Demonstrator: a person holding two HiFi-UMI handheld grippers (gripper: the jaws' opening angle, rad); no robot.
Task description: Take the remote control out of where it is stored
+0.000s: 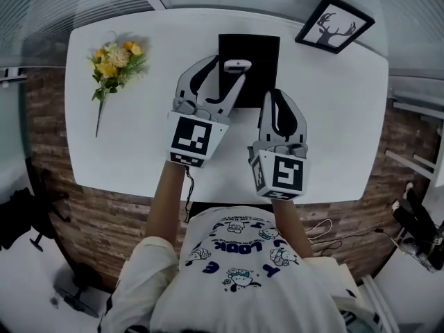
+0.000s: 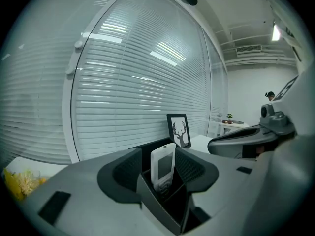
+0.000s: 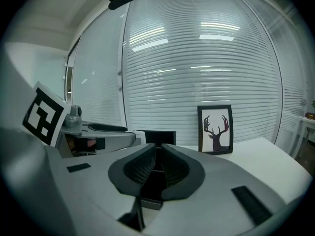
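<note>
Left gripper [image 2: 161, 154], grey jaws spread wide and pinching nothing. Between them, clear of both pads, stands a white handheld remote control [image 2: 163, 167], in the lower middle of the left gripper view. It sits upright in a black open-topped holder box [image 2: 165, 211], long axis vertical and screen toward the camera. Right gripper [image 3: 155, 151], jaws pressed together and empty, sits lower right in the head view, farther from the holder. The left is nearer, so the likely move is to close and lift straight up.
</note>
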